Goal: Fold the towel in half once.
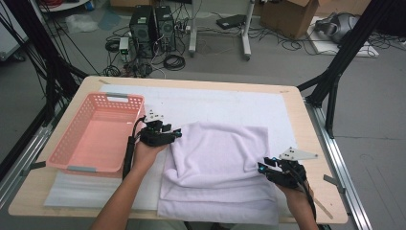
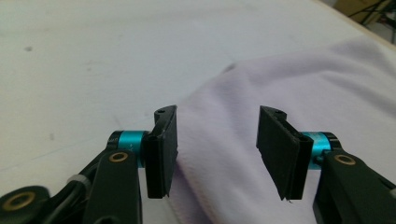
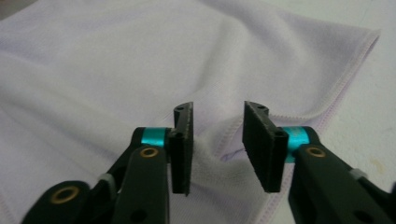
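1. The table (image 1: 306,124), covered by a white mat (image 1: 230,103), spreads under both my hands; no print or label on either surface can be read.
2. The lilac towel (image 1: 220,167) lies rumpled between my two grippers, folded loosely on itself, its near edge toward me. Its stitched hem (image 3: 345,79) runs just past my right tool's tips. No tag or lettering is legible on the cloth.
3. The pink basket (image 1: 95,132) sits just to the outer side of my left gripper, resting on the mat, with pale handle strips at both ends. No brand mark can be made out.
4. My left gripper (image 2: 217,135) is at the towel's left edge, jaws spread wide with cloth between them but not pinched; the fabric's border passes beside the left jaw.
5. My right gripper (image 3: 217,140) is at the towel's right edge, jaws parted over a small fold of cloth, gripping nothing.
6. Tiny markings on the left gripper's teal collar (image 2: 130,142) are too blurred to read.
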Tool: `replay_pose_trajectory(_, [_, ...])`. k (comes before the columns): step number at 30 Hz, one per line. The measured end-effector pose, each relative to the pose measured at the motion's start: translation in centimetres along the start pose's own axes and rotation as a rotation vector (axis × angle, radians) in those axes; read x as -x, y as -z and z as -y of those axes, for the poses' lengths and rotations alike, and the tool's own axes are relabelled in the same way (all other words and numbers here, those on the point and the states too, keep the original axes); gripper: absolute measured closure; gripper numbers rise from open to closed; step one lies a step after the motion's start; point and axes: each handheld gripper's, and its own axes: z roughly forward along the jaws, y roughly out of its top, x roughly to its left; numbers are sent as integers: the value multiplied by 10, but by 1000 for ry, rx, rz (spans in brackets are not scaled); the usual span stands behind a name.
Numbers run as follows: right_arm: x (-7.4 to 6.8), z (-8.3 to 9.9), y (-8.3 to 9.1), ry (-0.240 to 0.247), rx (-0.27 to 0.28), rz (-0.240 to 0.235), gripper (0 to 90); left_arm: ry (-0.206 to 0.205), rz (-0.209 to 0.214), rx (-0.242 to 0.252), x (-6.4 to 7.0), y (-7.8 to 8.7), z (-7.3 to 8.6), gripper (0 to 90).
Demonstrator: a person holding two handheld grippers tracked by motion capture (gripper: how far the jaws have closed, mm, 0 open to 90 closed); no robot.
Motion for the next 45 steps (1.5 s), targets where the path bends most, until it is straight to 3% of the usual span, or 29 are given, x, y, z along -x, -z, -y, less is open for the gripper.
replay_pose_trajectory(5, [7, -6, -7, -22, 10, 6, 497, 3, -27, -6, -11, -16, -12, 392])
replay_pose_trajectory(7, [10, -7, -9, -24, 18, 6, 492, 8, -40, 33, -14, -23, -12, 369])
replay_pose_trajectory(9, [10, -8, -11, -27, 23, 2, 492, -5, -59, -23, -15, -33, -12, 354])
replay_pose_trajectory(12, [9, -7, -12, -23, 18, -8, 493, -8, -55, -50, -16, -44, -13, 347])
replay_pose_trajectory(14, [9, -7, -11, -16, 15, -12, 493, -30, -31, -91, -12, -50, -14, 359])
replay_pose_trajectory(16, [11, -6, -10, -20, 23, -11, 493, -75, -5, -93, -5, -54, -13, 391])
replay_pose_trajectory(18, [12, -6, -8, -29, 30, -9, 493, -128, -6, -103, 1, -56, -12, 403])
replay_pose_trajectory(20, [14, -5, -7, -33, 30, -5, 493, -152, 4, -105, 5, -56, -11, 434])
replay_pose_trajectory(21, [15, -5, -6, -41, 32, -4, 494, -169, 26, -111, 7, -56, -11, 484])
replay_pose_trajectory(23, [16, -4, -7, -40, 33, -3, 494, -226, 51, -115, 12, -55, -11, 688])
replay_pose_trajectory(25, [16, -4, -7, -40, 31, -4, 494, -270, 13, -107, 17, -54, -13, 806])
replay_pose_trajectory(26, [16, -4, -7, -42, 32, -4, 494, -279, -16, -90, 16, -53, -15, 820])
replay_pose_trajectory(29, [16, -5, -7, -34, 37, -2, 495, -269, -132, 20, 11, -42, -22, 830])
replay_pose_trajectory(32, [17, -4, -8, -42, 36, 1, 494, -289, -199, 118, 9, -33, -28, 829])
replay_pose_trajectory(34, [19, -4, -9, -46, 34, 5, 494, -265, -193, 103, 6, -33, -28, 780])
replay_pose_trajectory(36, [21, -5, -12, -51, 33, 15, 491, -178, -190, 65, -1, -35, -26, 552])
replay_pose_trajectory(38, [24, -8, -15, -56, 31, 26, 478, -104, -182, 35, -6, -35, -24, 434])
replay_pose_trajectory(42, [40, -20, -27, -74, 20, 64, 452, -47, -176, -22, -12, -32, -22, 401])
replay_pose_trajectory(45, [55, -31, -37, -93, 10, 104, 432, -32, -165, -59, -15, -32, -20, 391])
